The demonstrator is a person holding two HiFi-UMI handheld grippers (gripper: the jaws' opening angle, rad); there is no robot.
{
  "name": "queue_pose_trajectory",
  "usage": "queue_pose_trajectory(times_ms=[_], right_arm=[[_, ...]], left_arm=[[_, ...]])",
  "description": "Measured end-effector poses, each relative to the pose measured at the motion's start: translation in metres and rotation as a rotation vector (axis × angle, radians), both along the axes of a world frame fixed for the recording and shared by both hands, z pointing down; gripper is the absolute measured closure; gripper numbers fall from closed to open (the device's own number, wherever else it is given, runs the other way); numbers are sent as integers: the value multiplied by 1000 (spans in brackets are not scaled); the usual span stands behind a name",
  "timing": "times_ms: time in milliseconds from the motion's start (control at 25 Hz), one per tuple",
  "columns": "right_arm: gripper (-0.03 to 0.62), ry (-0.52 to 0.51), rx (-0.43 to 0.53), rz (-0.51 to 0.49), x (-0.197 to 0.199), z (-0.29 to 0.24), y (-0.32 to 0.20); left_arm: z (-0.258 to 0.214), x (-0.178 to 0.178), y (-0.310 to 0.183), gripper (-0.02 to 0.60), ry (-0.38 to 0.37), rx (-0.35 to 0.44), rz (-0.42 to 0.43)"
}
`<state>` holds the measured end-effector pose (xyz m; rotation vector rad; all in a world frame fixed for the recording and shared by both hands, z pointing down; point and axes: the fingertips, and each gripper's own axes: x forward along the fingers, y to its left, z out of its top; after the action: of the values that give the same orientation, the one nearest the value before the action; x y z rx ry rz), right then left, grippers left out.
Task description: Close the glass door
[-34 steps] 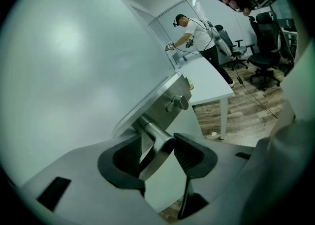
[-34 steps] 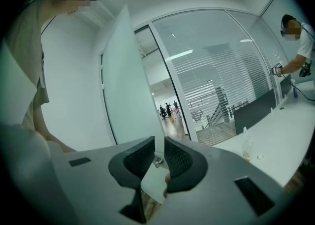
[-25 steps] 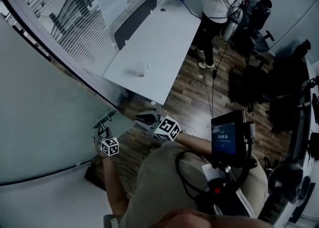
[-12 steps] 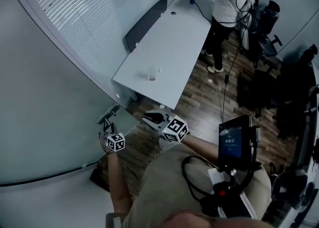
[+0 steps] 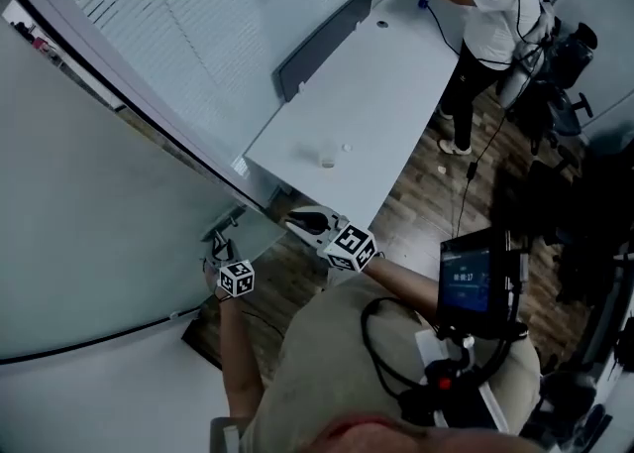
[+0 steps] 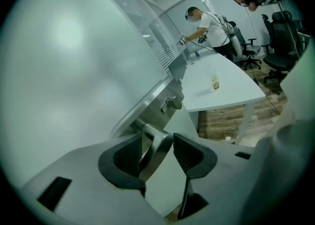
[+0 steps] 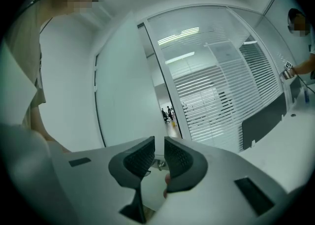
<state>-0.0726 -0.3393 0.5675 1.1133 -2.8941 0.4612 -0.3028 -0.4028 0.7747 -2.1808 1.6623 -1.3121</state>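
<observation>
The frosted glass door (image 5: 89, 243) fills the left of the head view, with its metal lever handle (image 5: 222, 234) at the door's edge. My left gripper (image 5: 217, 246) is shut on that handle. In the left gripper view the handle (image 6: 156, 146) lies between the dark pads (image 6: 129, 154), below a small lock knob (image 6: 172, 103). My right gripper (image 5: 299, 220) hangs free beside the door edge. In the right gripper view its fingertips (image 7: 159, 153) stand a narrow gap apart with nothing between them.
A long white desk (image 5: 396, 94) with a small cup (image 5: 327, 159) runs along the blinds-covered glass wall (image 5: 218, 25). Another person (image 5: 495, 15) stands at its far end. Office chairs (image 5: 565, 64) stand to the right. Wood floor (image 5: 416, 213) lies between.
The left gripper has kept hold of the handle and moved with the door edge toward the desk. The right gripper has shifted up and to the right. The head view has swung.
</observation>
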Motion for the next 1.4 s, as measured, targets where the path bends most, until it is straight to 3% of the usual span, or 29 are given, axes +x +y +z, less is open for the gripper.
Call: queue_pose_trajectory(times_ms=[440,920,1120,1400], right_arm=[[526,8,-22,-103,3,-6,-39],[526,4,-46,-187,-1,10,-76],[527,36,-69,-173,-8,33,-87],[527,42,-67,-119,-37,17,-93]], left_arm=[[-12,-32,-10,368,-62,1,-118],[-16,-34,-46,376,-136,24,-107],[2,-29,-59,379,-136,38,-83],[-1,-28,-66,380,-112,48,-37]])
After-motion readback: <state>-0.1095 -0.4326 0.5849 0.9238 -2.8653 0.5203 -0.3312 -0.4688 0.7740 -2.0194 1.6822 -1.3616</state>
